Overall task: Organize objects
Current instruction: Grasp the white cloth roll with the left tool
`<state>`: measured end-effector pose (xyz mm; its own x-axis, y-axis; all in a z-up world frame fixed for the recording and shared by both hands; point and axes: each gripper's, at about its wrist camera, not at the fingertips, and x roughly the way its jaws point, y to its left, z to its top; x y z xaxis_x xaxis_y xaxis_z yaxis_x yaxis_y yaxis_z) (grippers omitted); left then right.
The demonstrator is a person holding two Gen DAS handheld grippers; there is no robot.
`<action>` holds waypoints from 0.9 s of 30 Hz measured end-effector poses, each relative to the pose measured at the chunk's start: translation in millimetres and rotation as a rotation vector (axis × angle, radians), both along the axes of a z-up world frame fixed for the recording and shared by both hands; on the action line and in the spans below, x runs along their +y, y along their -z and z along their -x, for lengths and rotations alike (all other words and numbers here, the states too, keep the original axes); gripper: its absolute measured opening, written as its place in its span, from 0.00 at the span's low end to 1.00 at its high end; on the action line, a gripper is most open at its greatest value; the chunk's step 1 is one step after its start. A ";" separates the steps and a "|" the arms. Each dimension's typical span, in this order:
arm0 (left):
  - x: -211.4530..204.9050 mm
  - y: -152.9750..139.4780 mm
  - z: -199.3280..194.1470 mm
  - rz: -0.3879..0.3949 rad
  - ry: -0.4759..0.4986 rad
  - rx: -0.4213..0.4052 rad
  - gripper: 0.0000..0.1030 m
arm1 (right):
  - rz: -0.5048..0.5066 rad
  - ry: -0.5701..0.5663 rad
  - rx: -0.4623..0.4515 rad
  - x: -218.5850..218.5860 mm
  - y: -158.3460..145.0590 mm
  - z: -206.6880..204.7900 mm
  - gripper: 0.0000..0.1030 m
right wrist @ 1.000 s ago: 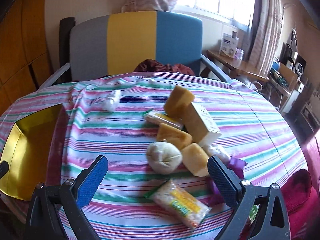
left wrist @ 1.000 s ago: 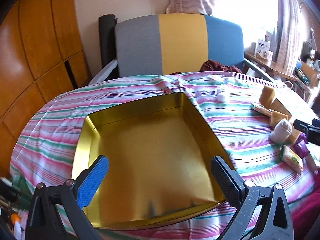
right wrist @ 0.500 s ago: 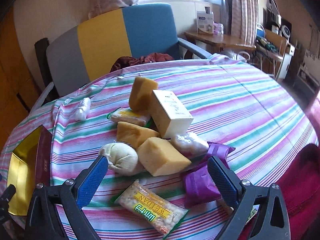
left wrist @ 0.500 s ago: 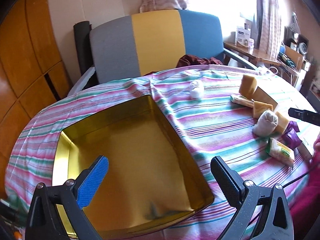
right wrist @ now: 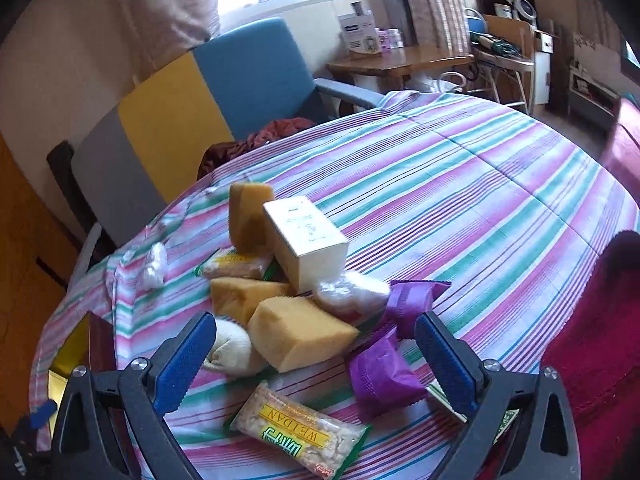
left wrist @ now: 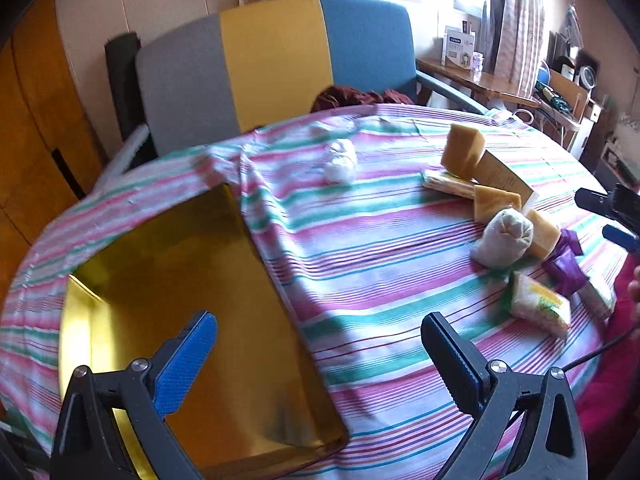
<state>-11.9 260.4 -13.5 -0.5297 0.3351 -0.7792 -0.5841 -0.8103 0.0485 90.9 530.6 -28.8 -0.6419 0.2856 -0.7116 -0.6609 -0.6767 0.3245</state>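
Note:
A gold tin tray [left wrist: 132, 280] lies on the striped tablecloth at the left, its inside bare. My left gripper [left wrist: 320, 360] hovers open over the tray's right wall, holding nothing. To the right sits a pile: yellow sponges [right wrist: 298, 330], a cream box [right wrist: 306, 236], a white cloth pouch [right wrist: 232, 346], purple packets [right wrist: 380, 368] and a clear snack bag [right wrist: 300, 432]. My right gripper [right wrist: 310, 360] stands open just above the near side of the pile, empty. The pouch [left wrist: 504, 236] and sponges [left wrist: 462, 150] also show in the left wrist view.
A small white bundle [left wrist: 340, 160] lies alone near the table's far side. A grey, yellow and blue chair [left wrist: 272, 60] stands behind the table with dark red cloth on it. A wooden side table [right wrist: 400, 60] and cluttered shelves fill the right.
The left gripper has swung right, from over the tray's middle to its right wall. The right gripper has closed in on the pile and turned right. Both stay open.

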 end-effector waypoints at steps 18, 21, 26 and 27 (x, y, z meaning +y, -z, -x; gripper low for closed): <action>137.7 20.3 -17.9 -0.004 0.337 -0.049 0.84 | 0.070 0.061 0.039 14.9 2.8 -10.7 0.99; 159.2 26.3 -18.8 0.008 0.364 -0.052 0.84 | 0.071 0.061 0.039 15.3 3.2 -10.6 0.99; 186.7 44.8 -16.8 0.033 0.426 -0.097 0.51 | 0.077 0.055 0.033 15.6 4.4 -8.7 0.99; 186.6 46.0 -15.0 0.005 0.441 -0.132 0.48 | 0.076 0.054 0.032 15.3 4.6 -8.5 0.99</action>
